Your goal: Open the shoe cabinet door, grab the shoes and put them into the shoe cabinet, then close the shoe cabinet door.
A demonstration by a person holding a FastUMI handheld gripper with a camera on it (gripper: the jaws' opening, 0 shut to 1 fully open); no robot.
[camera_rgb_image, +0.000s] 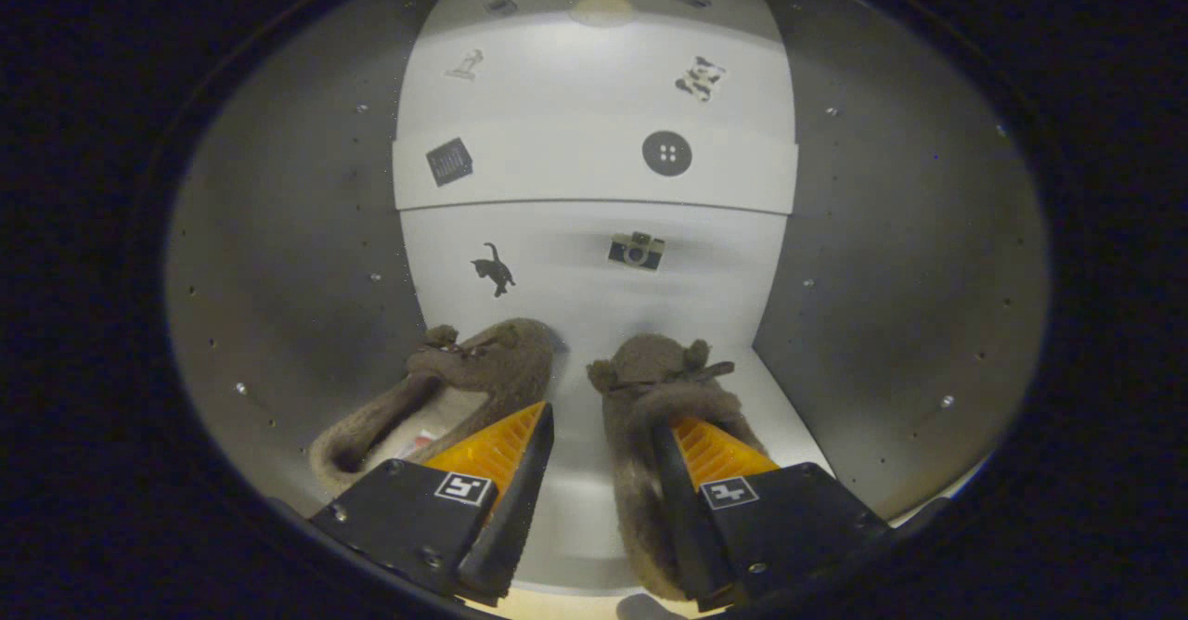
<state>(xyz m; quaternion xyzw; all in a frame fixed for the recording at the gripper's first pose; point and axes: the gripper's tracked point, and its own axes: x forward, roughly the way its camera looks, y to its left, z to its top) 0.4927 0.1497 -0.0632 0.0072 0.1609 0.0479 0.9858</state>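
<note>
The gripper [599, 444] was pushed well into the shoe cabinet [278, 258], aimed straight at its back wall, with its two fingers spread wide apart and nothing pinched between them. Only bare shelf floor [575, 499] showed in the gap.

Two fuzzy brown slippers sat on that floor inside the cabinet, toes toward the back. The left slipper [464, 369] lay at the lower left of centre, angled a little, its open heel end reaching down beside the left finger [506, 444], whose tip overlapped the slipper's inner edge. The right slipper [659, 379] lay just right of centre, running nearly straight back; the right finger [715, 453] stood over its heel part, so the rear of the shoe was partly hidden. I could not tell whether either finger actually touched the fur.

The grey side walls curved away at the left and right of the frame. Above the slippers, a pale shelf [594, 174] crossed the middle of the frame, and small stickers dotted the back: a black cat [494, 270] above the left slipper, a camera [636, 251] above the right, and a round button [666, 153] on the shelf edge.
</note>
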